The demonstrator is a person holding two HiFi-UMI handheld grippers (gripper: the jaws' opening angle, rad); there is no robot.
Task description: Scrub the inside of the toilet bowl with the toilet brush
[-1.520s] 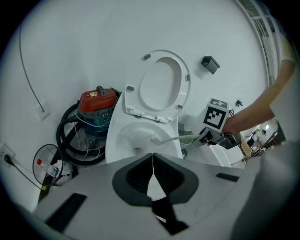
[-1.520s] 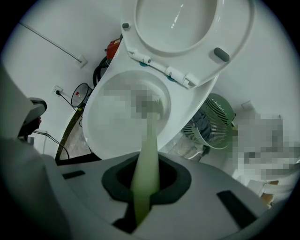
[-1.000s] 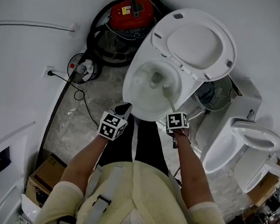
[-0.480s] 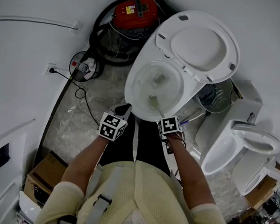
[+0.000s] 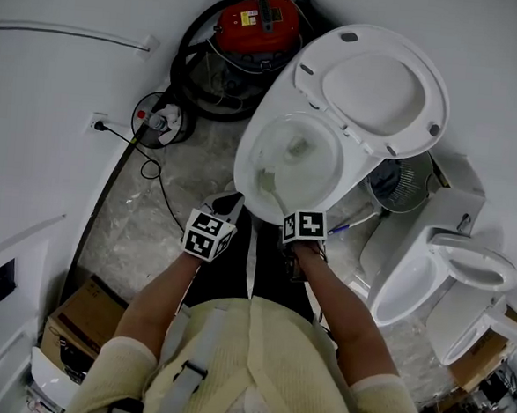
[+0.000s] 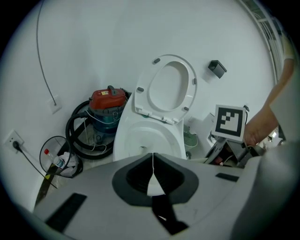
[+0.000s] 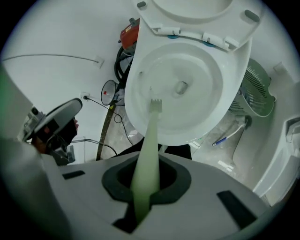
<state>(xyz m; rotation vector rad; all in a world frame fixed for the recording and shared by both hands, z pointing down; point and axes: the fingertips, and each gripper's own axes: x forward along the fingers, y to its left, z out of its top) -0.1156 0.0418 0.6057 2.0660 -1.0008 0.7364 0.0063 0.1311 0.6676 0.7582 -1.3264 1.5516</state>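
We found the right gripper, clamped on the toilet brush, had swung leftward. Its head apparently lay against the near-left wall of the toilet bowl, so scrubbing was advancing. The left gripper was closed and empty.

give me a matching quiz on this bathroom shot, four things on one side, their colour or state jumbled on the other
1. toilet brush
2. left gripper
3. toilet lid
4. vacuum cleaner

a. red top
b. raised
c. shut, nothing in it
d. held by the right gripper

Pairs: 1-d, 2-c, 3-b, 4-a
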